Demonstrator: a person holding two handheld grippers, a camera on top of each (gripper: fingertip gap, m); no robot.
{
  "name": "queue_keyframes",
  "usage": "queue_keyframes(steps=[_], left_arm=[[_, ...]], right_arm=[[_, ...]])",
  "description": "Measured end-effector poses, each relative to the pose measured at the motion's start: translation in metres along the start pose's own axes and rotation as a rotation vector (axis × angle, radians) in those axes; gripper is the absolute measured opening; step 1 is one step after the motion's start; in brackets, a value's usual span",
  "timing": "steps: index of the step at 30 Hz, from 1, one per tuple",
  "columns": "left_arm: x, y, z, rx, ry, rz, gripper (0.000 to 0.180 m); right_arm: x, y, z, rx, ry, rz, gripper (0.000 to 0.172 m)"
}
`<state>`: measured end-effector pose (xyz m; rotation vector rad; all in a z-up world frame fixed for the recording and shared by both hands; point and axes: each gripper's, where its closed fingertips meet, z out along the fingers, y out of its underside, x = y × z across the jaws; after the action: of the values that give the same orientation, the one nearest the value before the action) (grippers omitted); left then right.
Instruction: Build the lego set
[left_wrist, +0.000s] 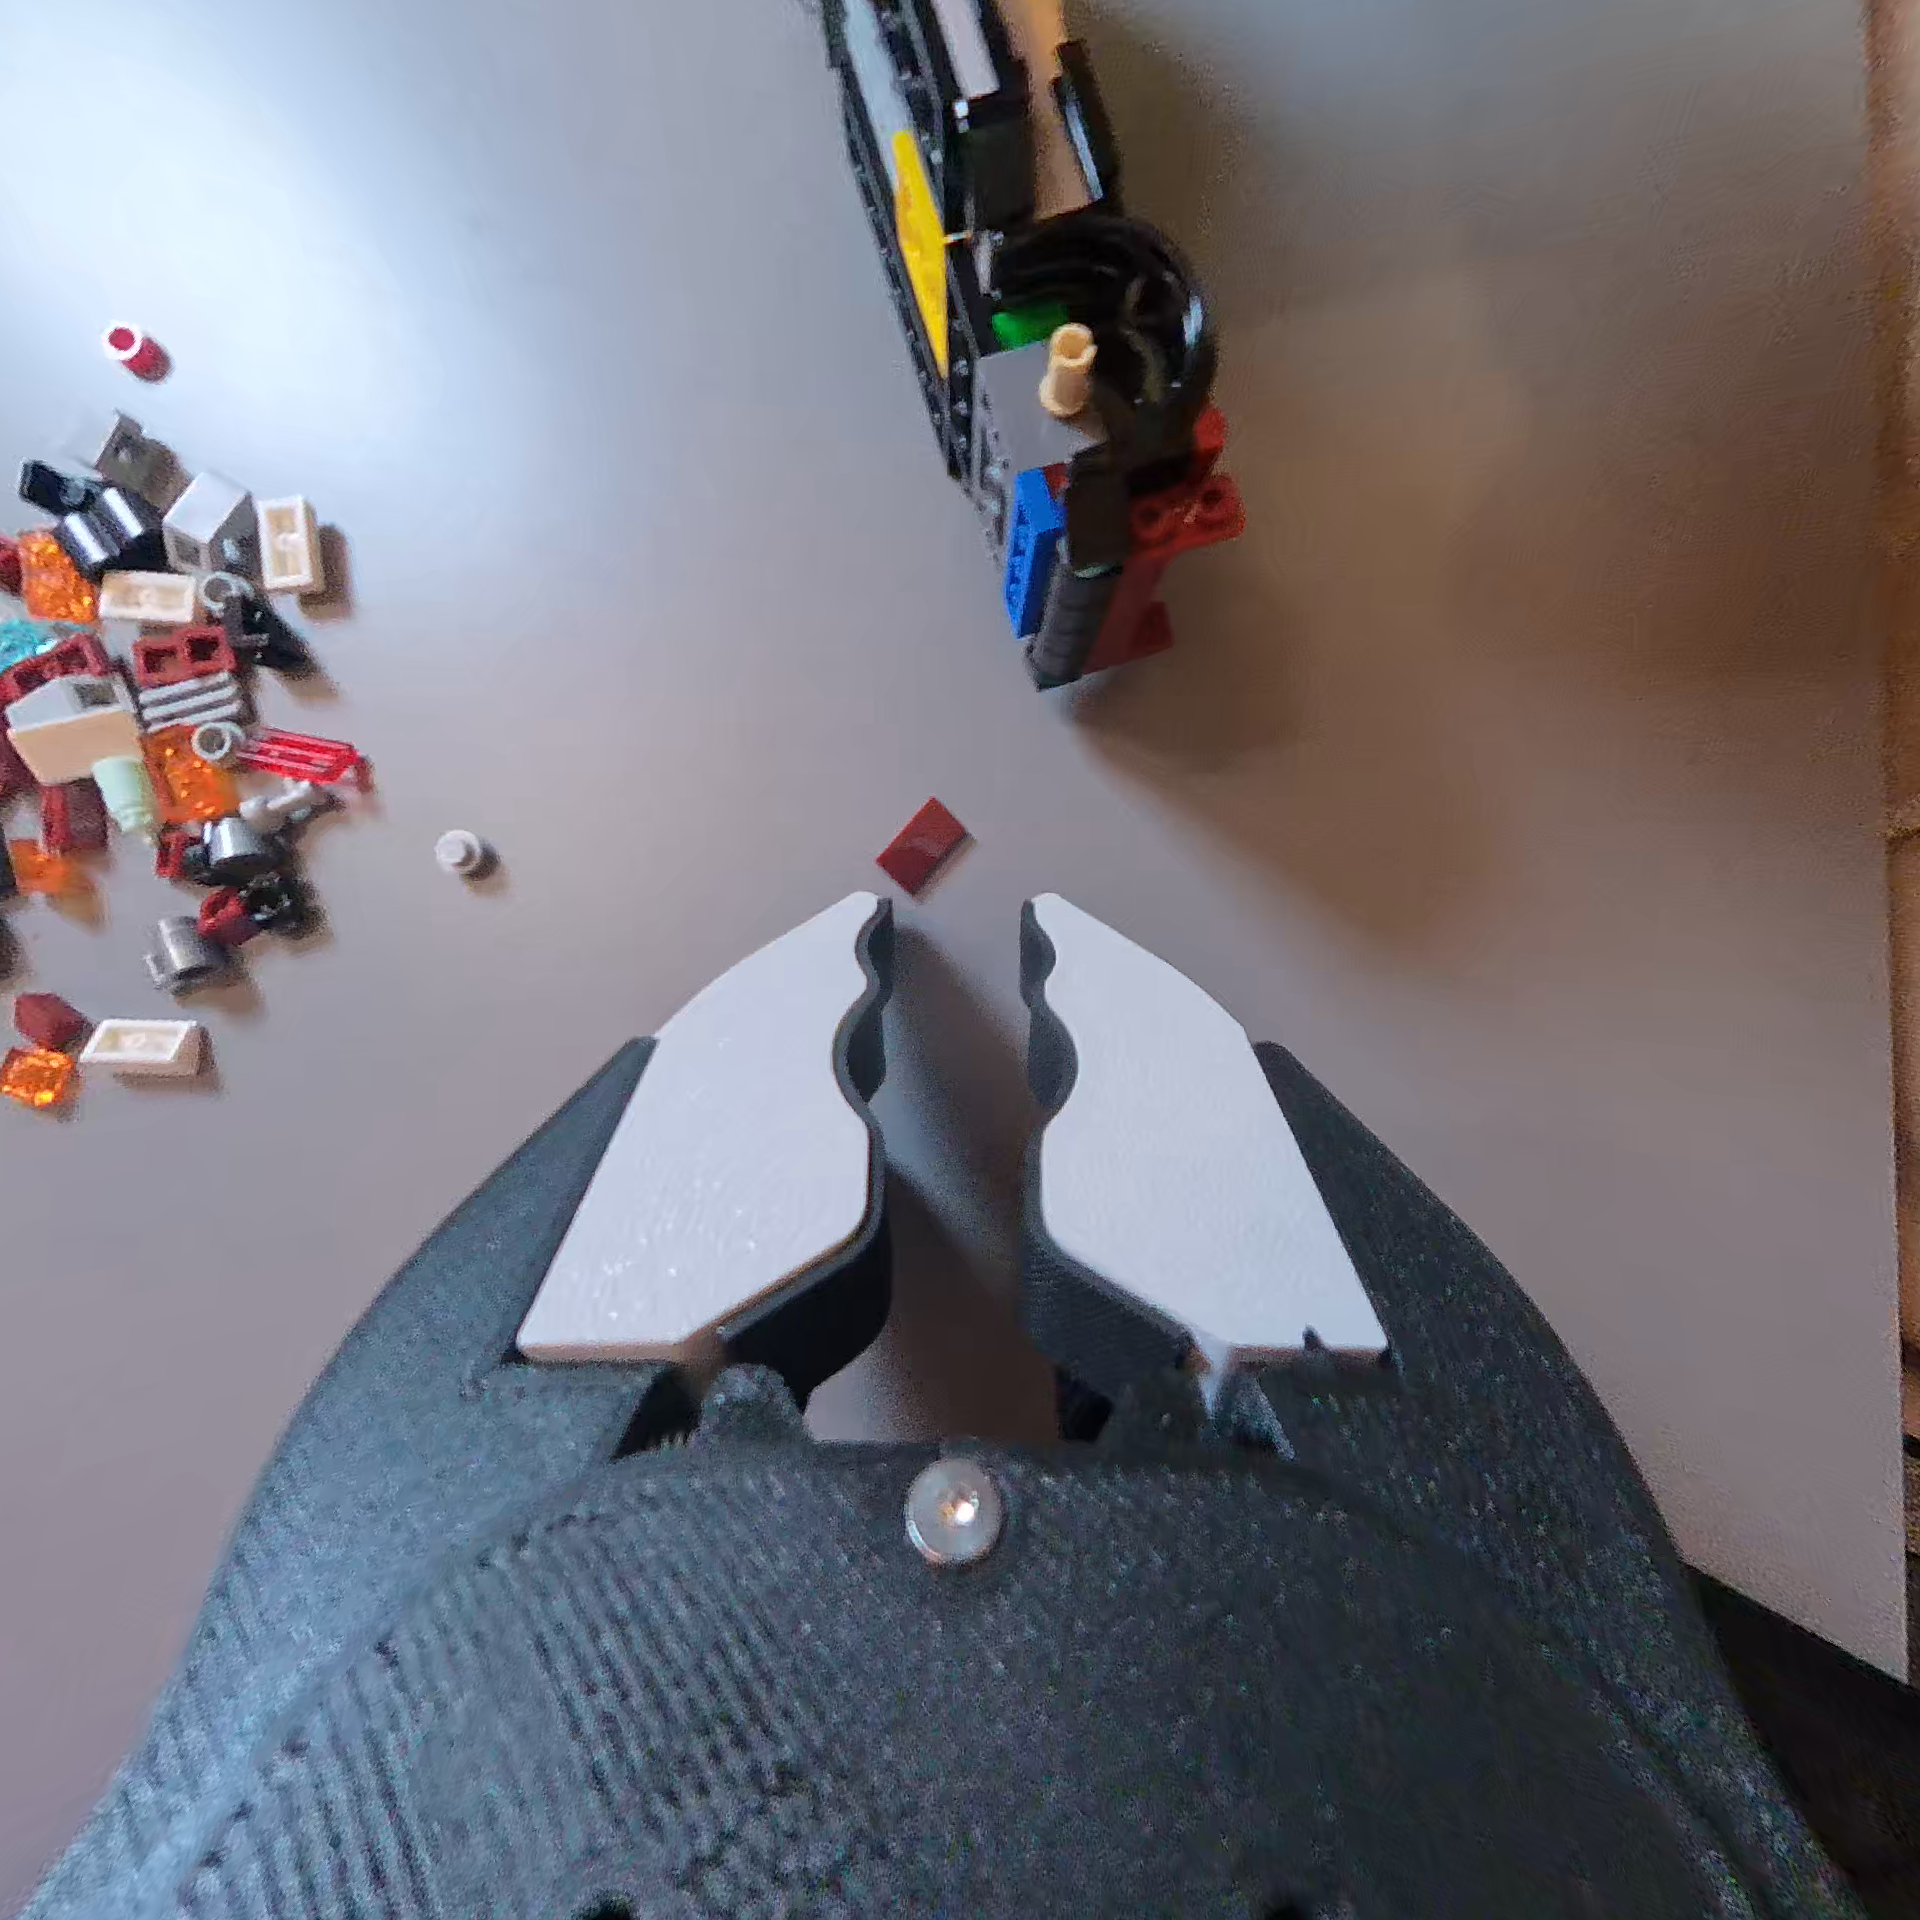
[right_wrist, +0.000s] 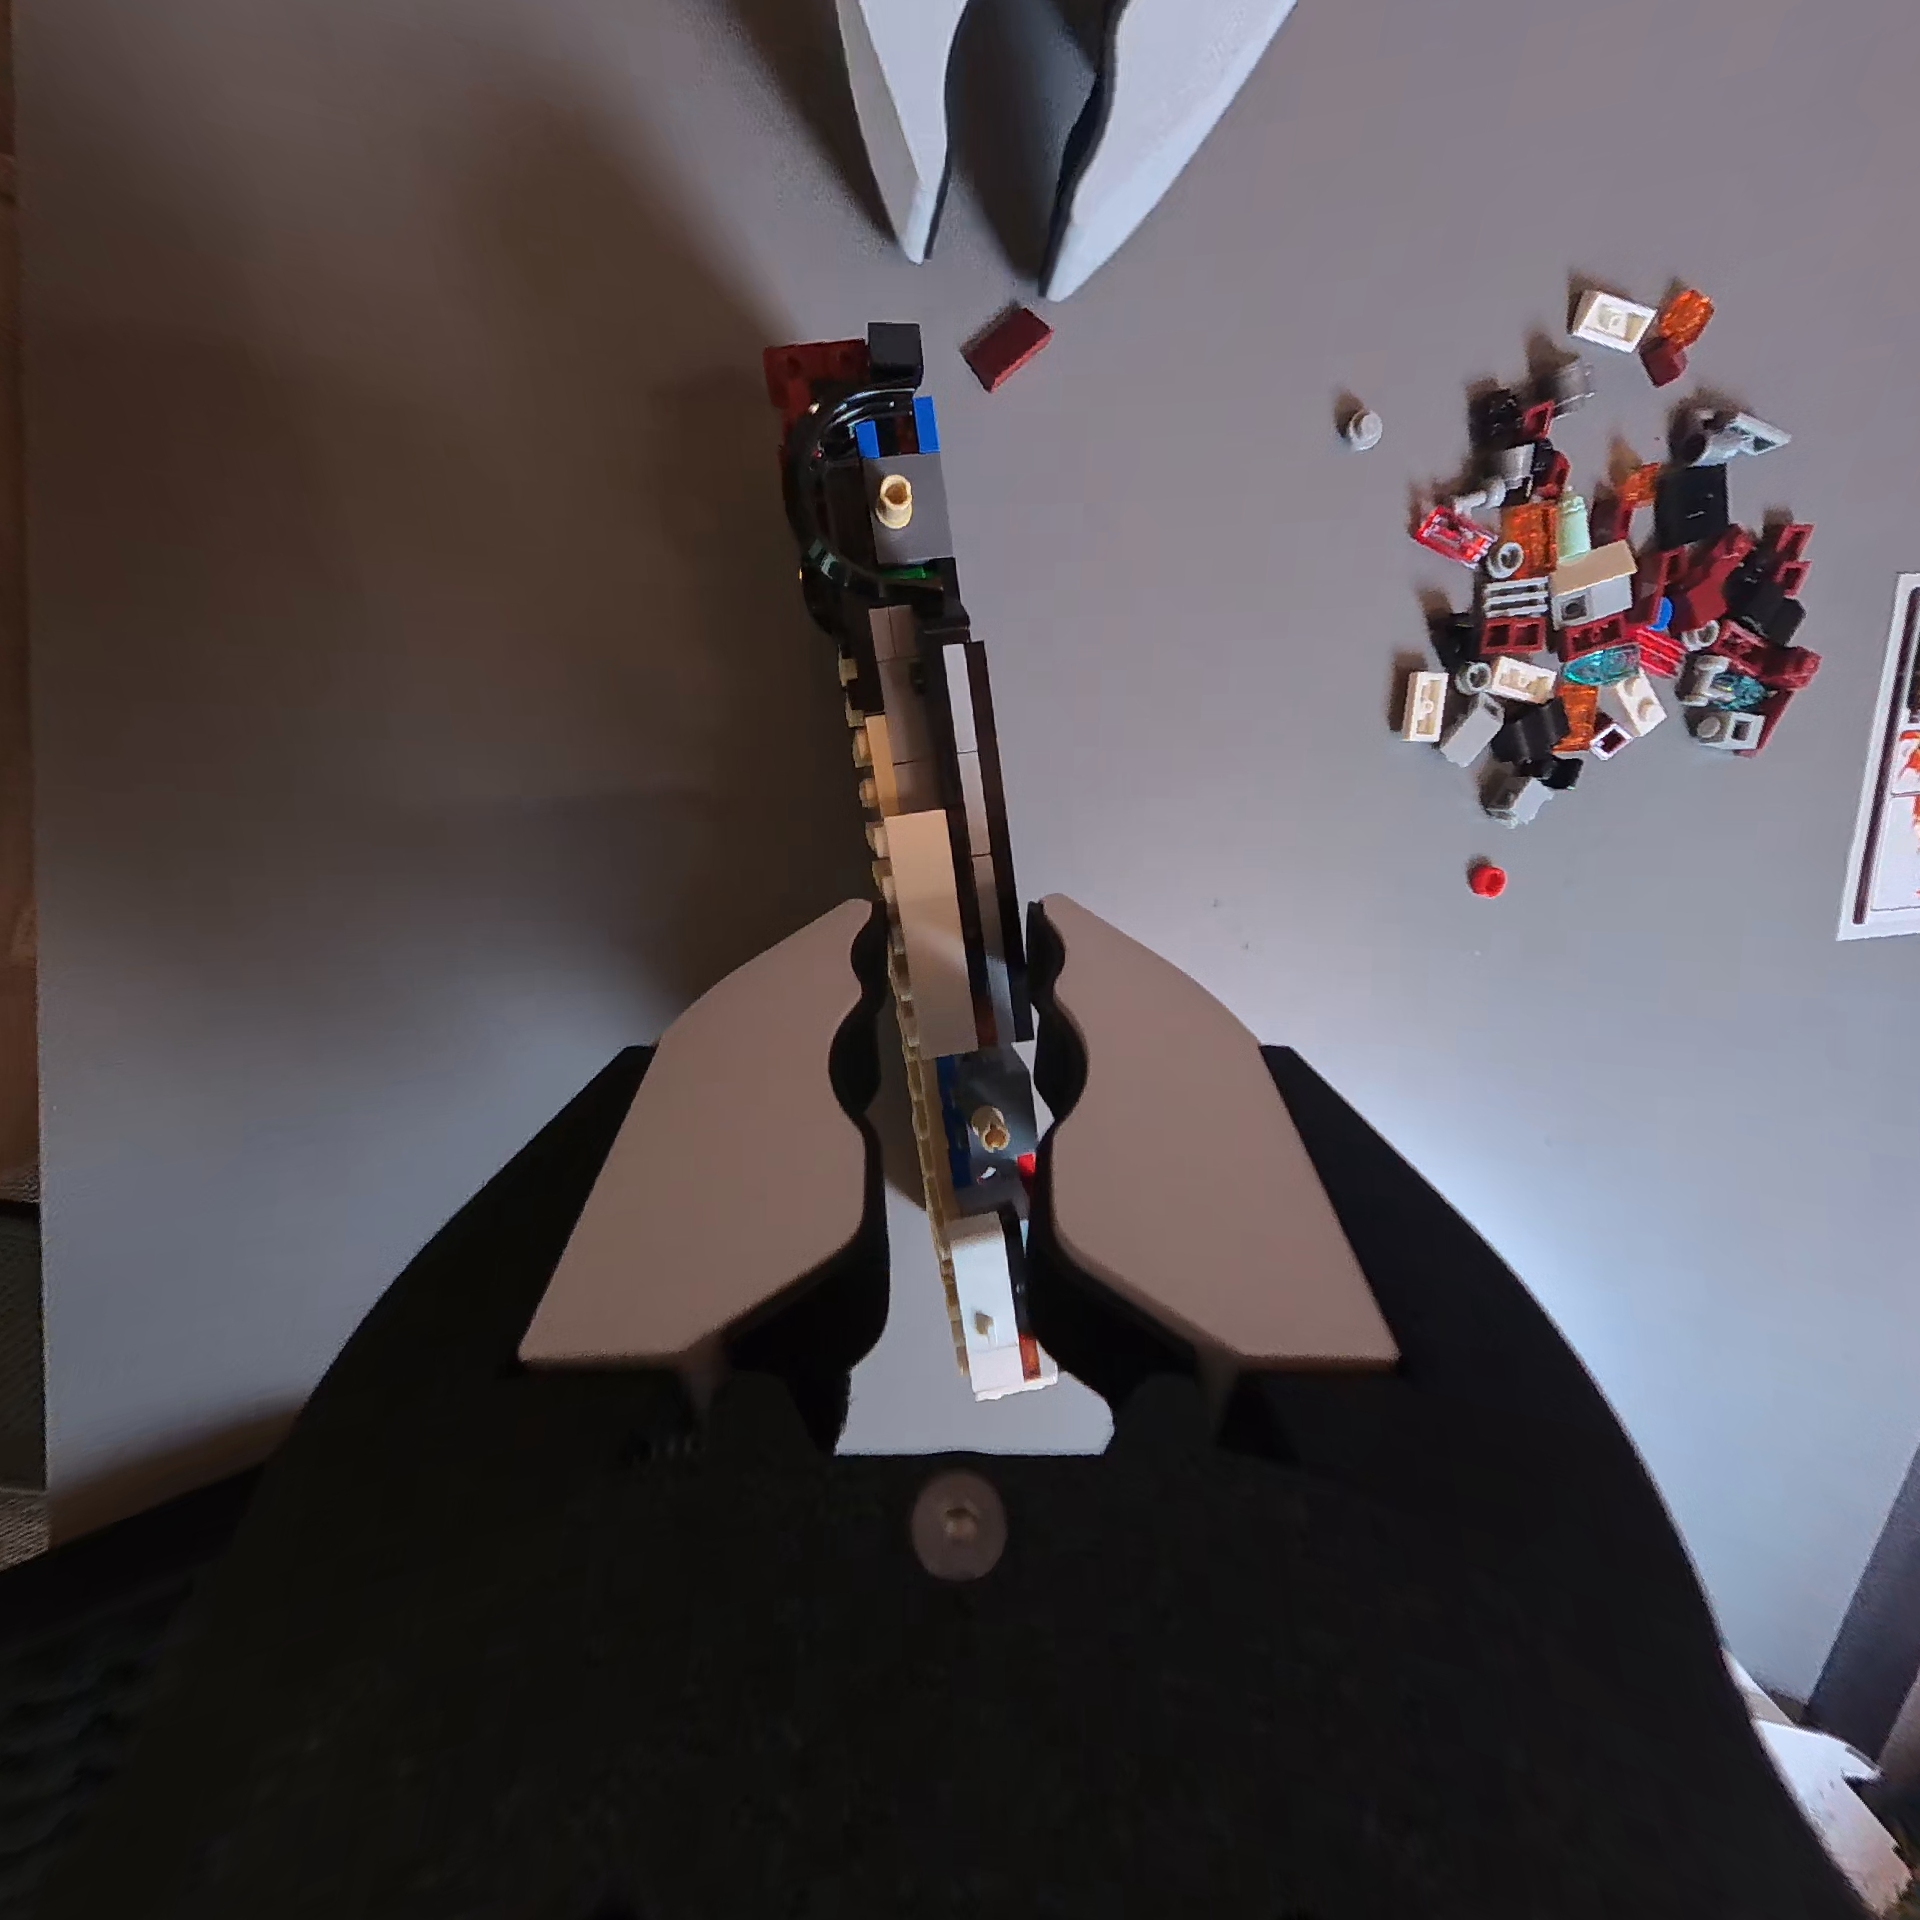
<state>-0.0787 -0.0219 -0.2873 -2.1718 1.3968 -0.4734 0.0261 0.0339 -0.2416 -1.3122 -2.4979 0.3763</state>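
My right gripper (right_wrist: 951, 935) is shut on a long, narrow brick model (right_wrist: 925, 727) of black, tan, white and blue parts. Both pads press on its sides near its near end, and the model stretches away from me over the grey table (right_wrist: 416, 727). The model's far end also shows in the left wrist view (left_wrist: 1049, 395). My left gripper (left_wrist: 956, 914) is open and empty, low over the table. A small dark red flat tile (left_wrist: 923, 845) lies just ahead of its left fingertip, not touching it. The right wrist view shows the tile (right_wrist: 1006, 346) between the left gripper (right_wrist: 987, 272) and the model's far end.
A pile of loose small bricks (left_wrist: 135, 675) lies left of the left gripper, also seen in the right wrist view (right_wrist: 1621, 603). A grey round stud (left_wrist: 462, 854) and a red round stud (right_wrist: 1487, 878) lie apart from it. A printed sheet (right_wrist: 1886, 769) lies at the right edge. One gripper's finger ends stand about 12 centimetres off the other's.
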Motion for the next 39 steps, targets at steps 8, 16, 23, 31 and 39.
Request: queue_keyframes(steps=[8, 16, 23, 31, 39], left_arm=[[-0.007, -0.005, 0.004, -0.044, -0.032, -0.185, 0.024], [0.000, -0.006, 0.004, -0.036, -0.161, -0.359, 0.027], [-0.007, -0.010, 0.009, -0.021, -0.255, -0.356, 0.023], [-0.005, -0.008, 0.007, -0.041, -0.273, -0.364, 0.025], [-0.006, -0.013, 0.010, -0.006, -0.318, -0.377, 0.017]], right_arm=[[0.000, -0.001, 0.000, 0.004, 0.004, 0.002, 0.025], [0.002, 0.000, 0.000, 0.023, 0.016, 0.005, 0.025], [0.004, 0.000, 0.001, 0.048, 0.008, -0.003, 0.025], [0.004, -0.001, 0.001, 0.057, 0.010, -0.014, 0.025], [0.005, -0.001, 0.002, 0.062, 0.011, -0.020, 0.025]])
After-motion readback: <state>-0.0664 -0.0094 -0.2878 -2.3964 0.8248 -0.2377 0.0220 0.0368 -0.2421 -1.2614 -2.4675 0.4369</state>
